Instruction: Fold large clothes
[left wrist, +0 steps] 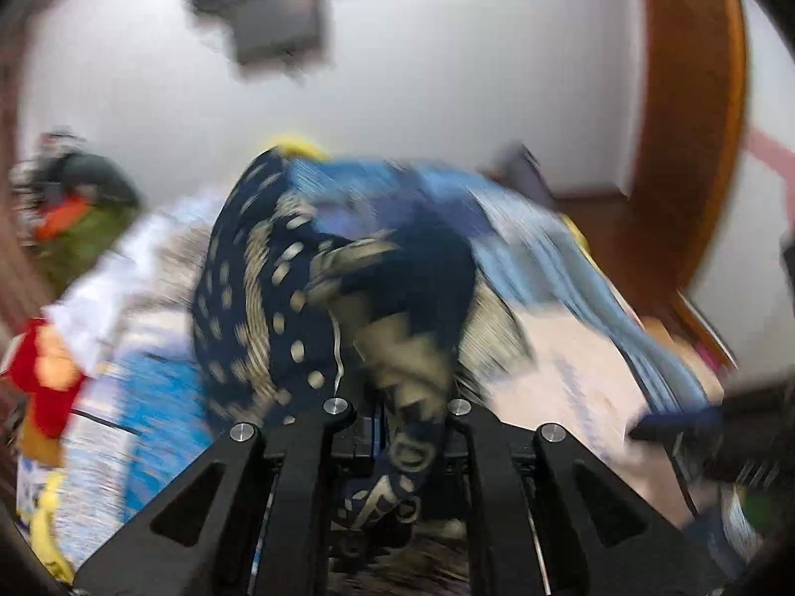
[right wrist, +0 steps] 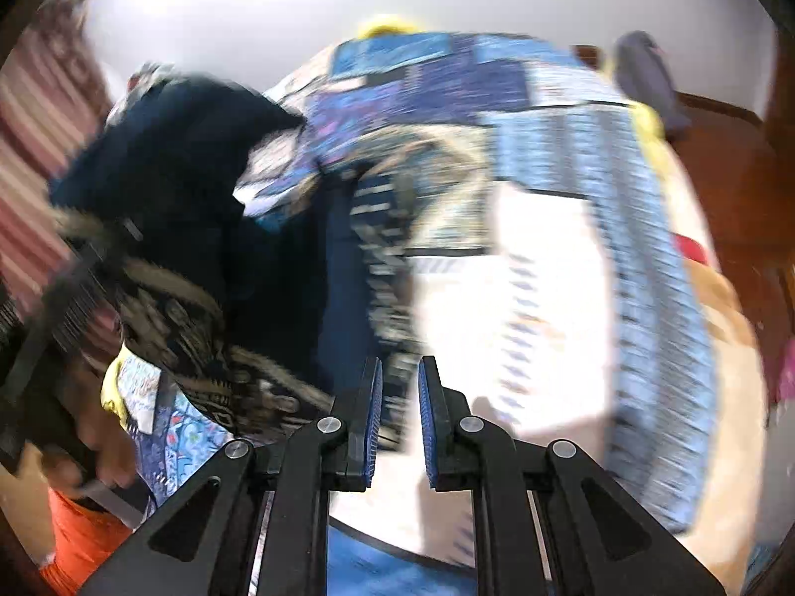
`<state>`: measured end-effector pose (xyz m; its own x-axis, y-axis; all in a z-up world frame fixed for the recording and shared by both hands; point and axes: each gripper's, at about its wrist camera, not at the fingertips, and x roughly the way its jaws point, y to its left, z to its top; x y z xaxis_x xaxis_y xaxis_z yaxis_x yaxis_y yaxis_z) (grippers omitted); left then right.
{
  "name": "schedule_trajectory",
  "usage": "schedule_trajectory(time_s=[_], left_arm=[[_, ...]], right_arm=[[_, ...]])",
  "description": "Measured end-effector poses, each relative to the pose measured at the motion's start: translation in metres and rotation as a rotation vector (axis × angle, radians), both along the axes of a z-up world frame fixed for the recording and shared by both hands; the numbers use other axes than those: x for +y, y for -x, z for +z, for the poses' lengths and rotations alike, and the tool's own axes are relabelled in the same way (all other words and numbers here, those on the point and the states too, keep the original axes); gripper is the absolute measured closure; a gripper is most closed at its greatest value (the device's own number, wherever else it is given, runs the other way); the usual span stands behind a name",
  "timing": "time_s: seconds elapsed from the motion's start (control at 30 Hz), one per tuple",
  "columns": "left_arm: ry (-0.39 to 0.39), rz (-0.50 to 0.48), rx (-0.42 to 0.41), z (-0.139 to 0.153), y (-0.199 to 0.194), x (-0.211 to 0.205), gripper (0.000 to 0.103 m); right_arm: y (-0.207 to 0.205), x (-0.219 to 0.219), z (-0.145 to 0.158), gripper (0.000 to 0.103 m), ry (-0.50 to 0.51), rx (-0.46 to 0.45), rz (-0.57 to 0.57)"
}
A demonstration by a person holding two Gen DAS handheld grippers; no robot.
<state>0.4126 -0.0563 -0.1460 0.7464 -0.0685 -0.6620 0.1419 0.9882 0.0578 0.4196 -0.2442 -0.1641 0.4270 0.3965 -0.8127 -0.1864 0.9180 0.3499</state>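
A dark navy garment with beige dots and patterned trim [left wrist: 308, 278] hangs bunched over the bed. My left gripper [left wrist: 397, 427] is shut on its patterned edge, which runs down between the fingers. In the right wrist view the same garment [right wrist: 198, 228] hangs at the left, above the bedspread. My right gripper [right wrist: 397, 417] is open and empty, its blue pads [right wrist: 376, 422] a small gap apart, just right of the cloth. Both views are motion blurred. The right gripper also shows at the right edge of the left wrist view [left wrist: 695, 427].
A bed with a blue, white and purple patchwork bedspread [right wrist: 546, 159] lies below. A red and orange soft toy [left wrist: 44, 377] and a green item [left wrist: 84, 228] sit at the left. A wooden headboard [left wrist: 690, 114] and white wall [left wrist: 447, 74] stand behind.
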Motion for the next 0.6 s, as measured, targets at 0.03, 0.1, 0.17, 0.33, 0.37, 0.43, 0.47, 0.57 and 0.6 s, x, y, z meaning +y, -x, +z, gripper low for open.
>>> schedule_trajectory(time_s=[0.03, 0.1, 0.17, 0.33, 0.37, 0.43, 0.47, 0.57, 0.6], left_arm=[[0.010, -0.045, 0.083, -0.019, -0.003, -0.010, 0.095], [0.037, -0.076, 0.222, -0.055, -0.006, -0.017, 0.095], [0.037, -0.088, 0.307, -0.084, -0.003, -0.017, 0.094], [-0.047, -0.177, 0.291, -0.077, 0.019, -0.016, 0.089], [-0.072, -0.192, 0.289, -0.075, 0.024, -0.016, 0.081], [-0.109, -0.227, 0.298, -0.070, 0.033, -0.016, 0.068], [-0.098, -0.243, 0.301, -0.067, 0.037, -0.013, 0.056], [-0.043, -0.258, 0.268, -0.048, 0.054, -0.001, 0.028], [-0.050, -0.250, 0.237, -0.038, 0.061, 0.005, 0.025]], right_arm=[[0.003, -0.013, 0.001, 0.093, -0.004, 0.002, -0.013], [0.011, -0.032, -0.002, 0.093, -0.016, 0.011, -0.042], [0.017, -0.042, -0.002, 0.093, -0.023, 0.015, -0.051], [0.027, -0.048, -0.004, 0.093, -0.004, 0.016, -0.043], [0.029, -0.046, -0.003, 0.093, 0.001, 0.013, -0.036], [0.031, -0.042, -0.001, 0.093, 0.006, 0.006, -0.019], [0.031, -0.037, 0.002, 0.093, 0.006, -0.001, -0.006], [0.028, -0.021, 0.011, 0.093, 0.015, -0.033, 0.041], [0.028, -0.011, 0.016, 0.093, 0.028, -0.050, 0.062]])
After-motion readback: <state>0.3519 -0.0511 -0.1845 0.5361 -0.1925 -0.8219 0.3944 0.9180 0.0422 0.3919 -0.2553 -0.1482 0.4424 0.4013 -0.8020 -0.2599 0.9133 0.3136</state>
